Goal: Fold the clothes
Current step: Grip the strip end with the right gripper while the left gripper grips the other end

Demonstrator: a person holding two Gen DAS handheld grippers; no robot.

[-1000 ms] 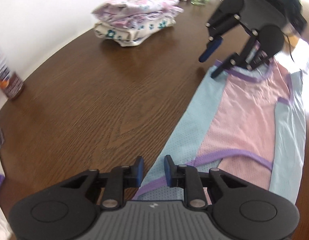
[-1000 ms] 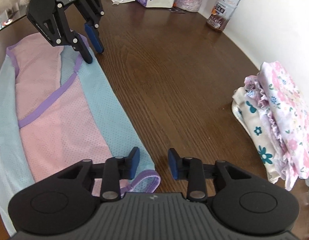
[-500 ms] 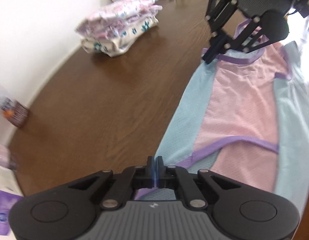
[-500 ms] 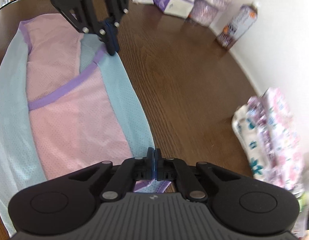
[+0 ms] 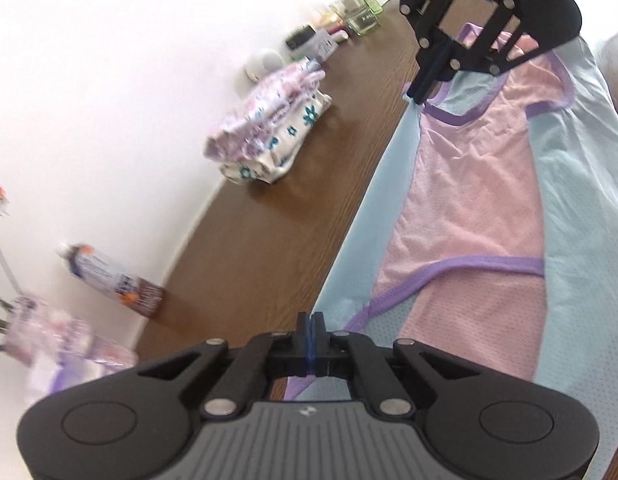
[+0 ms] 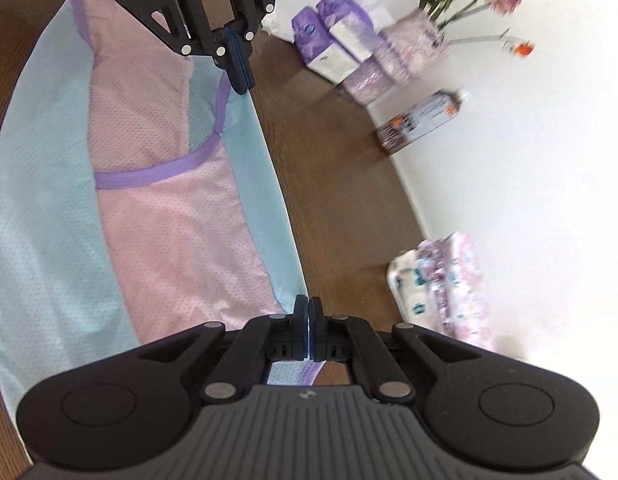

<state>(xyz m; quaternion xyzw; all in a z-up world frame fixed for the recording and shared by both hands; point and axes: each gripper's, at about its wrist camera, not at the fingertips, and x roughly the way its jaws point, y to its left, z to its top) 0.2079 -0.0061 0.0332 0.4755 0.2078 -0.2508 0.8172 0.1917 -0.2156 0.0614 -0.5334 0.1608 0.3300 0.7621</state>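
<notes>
At garment (image 5: 469, 208) edge, both tools now clamped (seemingly lifting)

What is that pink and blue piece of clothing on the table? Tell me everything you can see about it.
The garment is a thin, mesh-looking top: a pink centre panel, pale blue side panels and purple trim along the neckline and armholes. It is spread lengthwise on the brown wooden table. One long blue edge is pinched at both ends and looks slightly raised: the left gripper is shut on one end, the right gripper on the other. Nothing else touches it; the folded floral pile sits apart.
</notes>
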